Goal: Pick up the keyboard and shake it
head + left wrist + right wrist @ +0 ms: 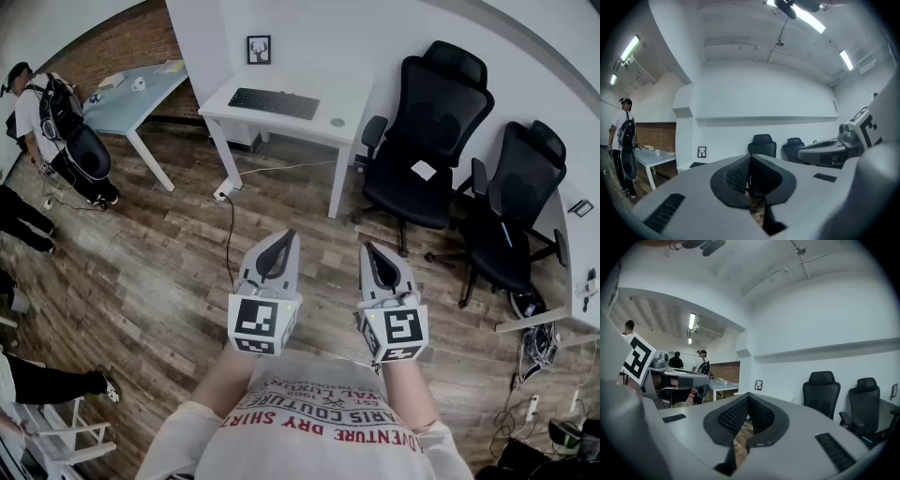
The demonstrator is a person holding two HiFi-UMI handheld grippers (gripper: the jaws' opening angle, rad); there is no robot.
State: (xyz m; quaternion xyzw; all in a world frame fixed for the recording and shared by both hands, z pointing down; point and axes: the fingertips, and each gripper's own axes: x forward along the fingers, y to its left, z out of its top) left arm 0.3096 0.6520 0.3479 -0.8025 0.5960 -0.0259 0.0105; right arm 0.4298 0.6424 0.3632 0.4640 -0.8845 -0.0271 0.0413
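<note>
A black keyboard (274,102) lies flat on a small white desk (309,117) against the far wall, well ahead of both grippers. My left gripper (289,232) and right gripper (367,245) are held side by side above the wooden floor, pointing level toward the desk. Both are shut with nothing between the jaws. In the left gripper view the left gripper (749,157) has its jaws pressed together, and the desk's edge (689,165) shows at the left. The right gripper (748,395) is likewise shut in its own view. The keyboard is hidden in the right gripper view.
Two black office chairs (427,131) (511,211) stand right of the desk. A small framed picture (259,49) sits at the desk's back. A grey-blue table (141,94) is at the left, with a person carrying a backpack (52,117). A cable (228,234) runs over the floor.
</note>
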